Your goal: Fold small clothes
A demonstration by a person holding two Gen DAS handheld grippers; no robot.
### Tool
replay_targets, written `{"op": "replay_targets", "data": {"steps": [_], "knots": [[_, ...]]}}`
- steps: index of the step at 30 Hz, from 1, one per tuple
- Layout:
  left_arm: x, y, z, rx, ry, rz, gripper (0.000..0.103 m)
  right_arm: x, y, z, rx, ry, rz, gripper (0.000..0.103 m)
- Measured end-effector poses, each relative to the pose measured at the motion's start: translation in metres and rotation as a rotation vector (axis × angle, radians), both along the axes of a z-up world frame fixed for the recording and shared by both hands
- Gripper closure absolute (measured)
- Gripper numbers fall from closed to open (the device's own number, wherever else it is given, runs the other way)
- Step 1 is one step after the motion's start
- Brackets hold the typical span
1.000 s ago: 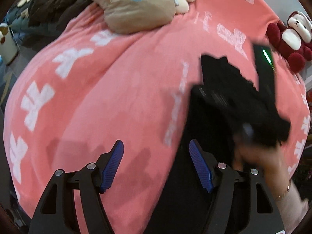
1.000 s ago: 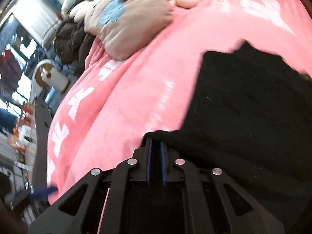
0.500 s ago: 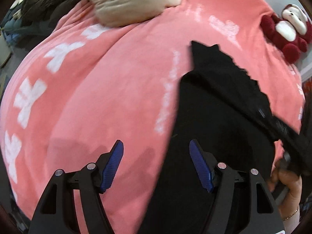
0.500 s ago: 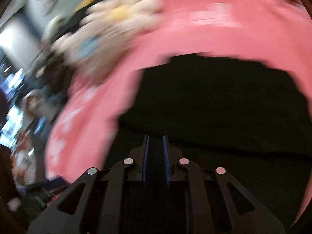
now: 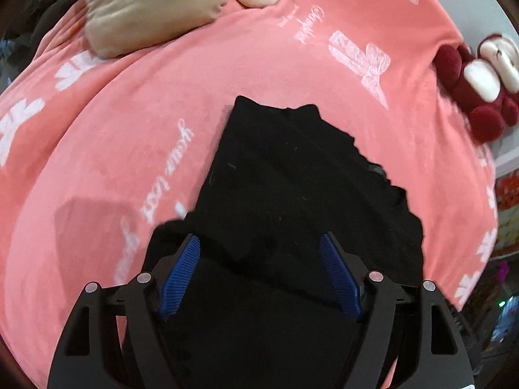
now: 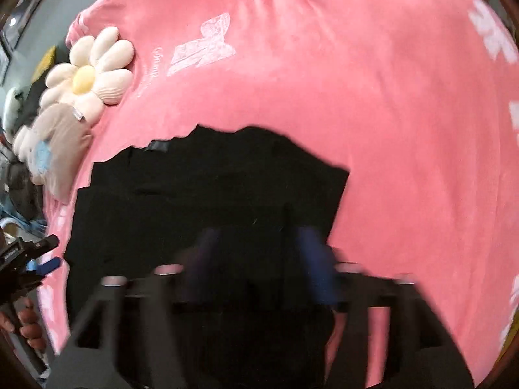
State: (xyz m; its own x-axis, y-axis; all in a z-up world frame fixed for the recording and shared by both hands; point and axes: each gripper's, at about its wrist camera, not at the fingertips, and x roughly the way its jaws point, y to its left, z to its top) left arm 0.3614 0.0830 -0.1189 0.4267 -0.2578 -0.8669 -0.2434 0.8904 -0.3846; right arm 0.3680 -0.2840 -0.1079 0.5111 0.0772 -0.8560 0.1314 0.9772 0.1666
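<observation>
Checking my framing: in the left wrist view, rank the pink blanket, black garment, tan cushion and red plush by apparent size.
1. pink blanket
2. black garment, inflated by nearness
3. tan cushion, cropped
4. red plush, cropped

I am looking down on a bed covered by a pink blanket (image 5: 201, 74) printed with white bows and script. A black garment (image 5: 292, 188) lies flat on it near me, one edge jagged, and I cannot make out its folds. Along the far side I see a tan plush cushion (image 5: 146, 9) touching a cream flower pillow (image 6: 90, 71), and a dark red plush toy (image 5: 476, 84) sits at the right edge.
</observation>
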Motion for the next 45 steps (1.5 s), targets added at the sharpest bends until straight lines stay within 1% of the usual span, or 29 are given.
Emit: {"op": "replay_targets", "data": {"steps": [1,2,3,4,5,6,7,8,9,10,12,13,14,15,16,17,19,21,24,25,26,27,30,35,36,40,42,44,45], "knots": [[0.003,-0.002,-0.005,0.030,0.007,-0.004,0.029,0.002,-0.004,-0.007,-0.008,0.022,0.011,0.046],[0.007,-0.004,-0.013,0.061,0.021,-0.016,0.029,0.010,-0.007,-0.019,-0.005,0.055,0.030,0.067],[0.010,-0.006,-0.018,0.083,0.038,-0.020,0.029,0.015,-0.010,-0.028,-0.015,0.080,0.047,0.080],[0.011,-0.007,-0.023,0.105,0.046,-0.026,0.029,0.015,-0.013,-0.028,-0.047,0.056,0.041,0.088],[0.012,-0.011,-0.026,0.150,0.042,-0.042,0.029,0.013,-0.013,-0.029,-0.059,0.043,0.029,0.092],[0.012,-0.014,-0.027,0.188,0.037,-0.057,0.029,0.015,-0.019,-0.032,-0.049,0.050,0.013,0.092],[0.012,-0.018,-0.027,0.223,0.033,-0.081,0.028,0.014,-0.024,-0.033,-0.017,0.057,0.002,0.092],[0.012,-0.022,-0.027,0.254,0.030,-0.103,0.028,0.011,-0.027,-0.028,0.018,0.058,-0.022,0.091],[0.010,-0.026,-0.025,0.284,0.023,-0.125,0.028,0.005,-0.026,-0.017,0.025,0.035,-0.032,0.091],[0.008,-0.028,-0.022,0.292,0.017,-0.138,0.028,-0.005,-0.023,-0.002,0.036,-0.012,-0.024,0.091],[0.000,-0.027,-0.016,0.273,0.004,-0.142,0.028,-0.020,-0.015,0.011,0.074,-0.058,-0.011,0.091],[-0.004,-0.026,-0.015,0.264,0.000,-0.138,0.028,-0.029,-0.011,0.010,0.086,-0.051,0.013,0.090],[-0.009,-0.023,-0.014,0.256,-0.004,-0.137,0.028,-0.030,-0.008,0.003,0.073,-0.030,0.038,0.088],[-0.015,-0.024,-0.013,0.253,-0.005,-0.141,0.028,-0.033,-0.004,-0.017,0.015,0.044,0.072,0.087],[-0.023,-0.023,-0.013,0.258,0.000,-0.146,0.028,-0.038,-0.007,-0.035,-0.005,0.097,0.076,0.088],[-0.034,-0.023,-0.013,0.263,0.006,-0.154,0.028,-0.046,-0.012,-0.032,0.027,0.051,0.055,0.088],[-0.045,-0.029,-0.011,0.278,0.011,-0.170,0.028,-0.064,-0.021,-0.016,0.080,0.042,-0.008,0.087],[-0.070,-0.030,-0.007,0.289,-0.002,-0.193,0.028,-0.097,-0.023,0.004,0.124,-0.006,-0.026,0.083],[-0.103,-0.032,-0.004,0.302,0.005,-0.218,0.028,-0.145,-0.017,0.012,0.092,0.009,-0.014,0.077],[-0.113,-0.033,-0.003,0.302,0.008,-0.225,0.028,-0.162,-0.013,0.012,0.088,0.020,-0.005,0.076],[-0.123,-0.035,-0.002,0.304,0.009,-0.228,0.028,-0.173,-0.009,0.011,0.076,0.028,0.001,0.069],[-0.130,-0.036,-0.002,0.305,0.012,-0.233,0.028,-0.187,-0.005,0.011,0.046,0.034,0.004,0.065],[-0.154,-0.038,-0.001,0.321,0.025,-0.243,0.028,-0.218,0.015,0.005,-0.001,0.050,0.043,0.063],[-0.191,-0.039,0.005,0.365,0.018,-0.261,0.028,-0.256,0.035,0.001,-0.007,0.072,0.067,0.047],[-0.196,-0.038,0.006,0.369,0.017,-0.263,0.028,-0.264,0.038,0.000,-0.008,0.077,0.071,0.046],[-0.221,-0.035,0.003,0.384,0.031,-0.285,0.028,-0.288,0.038,-0.004,-0.030,0.093,0.048,0.037],[-0.233,-0.032,-0.004,0.387,0.055,-0.300,0.028,-0.299,0.032,-0.006,-0.021,0.104,0.012,0.036],[-0.247,-0.026,-0.011,0.357,0.080,-0.315,0.025,-0.308,0.026,-0.010,0.001,0.121,-0.022,0.031],[-0.254,-0.020,-0.016,0.322,0.094,-0.313,0.023,-0.314,0.021,-0.013,0.015,0.134,-0.048,0.029]]}}
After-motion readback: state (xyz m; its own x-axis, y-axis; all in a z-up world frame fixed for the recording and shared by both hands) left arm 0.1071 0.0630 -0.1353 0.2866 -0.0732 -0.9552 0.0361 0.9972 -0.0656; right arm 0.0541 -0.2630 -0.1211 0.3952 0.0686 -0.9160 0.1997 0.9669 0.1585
